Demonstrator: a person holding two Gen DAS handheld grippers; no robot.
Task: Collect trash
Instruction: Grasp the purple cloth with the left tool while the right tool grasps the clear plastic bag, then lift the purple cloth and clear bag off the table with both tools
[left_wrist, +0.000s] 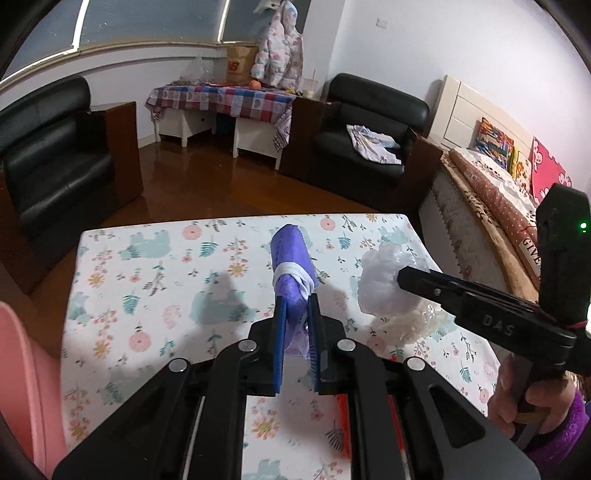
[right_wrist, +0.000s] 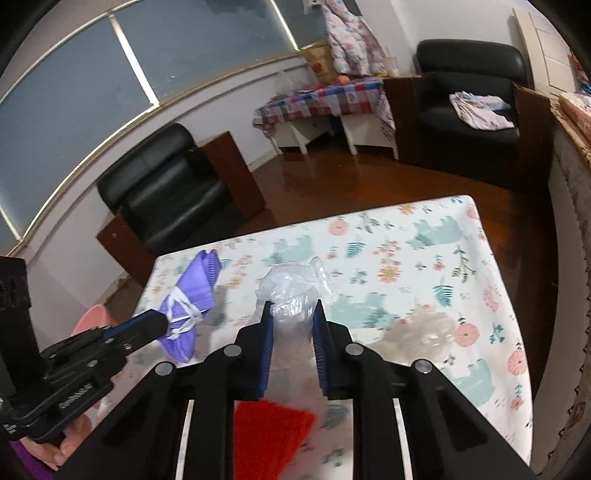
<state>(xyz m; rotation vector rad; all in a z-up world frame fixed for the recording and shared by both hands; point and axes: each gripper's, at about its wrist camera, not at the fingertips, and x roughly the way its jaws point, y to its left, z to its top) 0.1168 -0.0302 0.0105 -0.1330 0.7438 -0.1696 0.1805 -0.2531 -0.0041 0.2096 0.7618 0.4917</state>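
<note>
Trash on the flowered table comes in three pieces, taken left to right. At about nine o'clock in the right wrist view, the left gripper pinches a folded purple mask by its near end, the rest sticking out past the fingertips and clear of the cloth. At twelve o'clock, dead ahead of the right gripper, a crumpled clear plastic bag sits between its fingers, which are drawn in against its sides. At about three o'clock a second clear wad lies flat on the table, untouched. To do this step well, I would judge the right grip needs checking before any lift: thin film slips, so bite deep into the bundle, not its loose edge, and keep both loads well apart.
</note>
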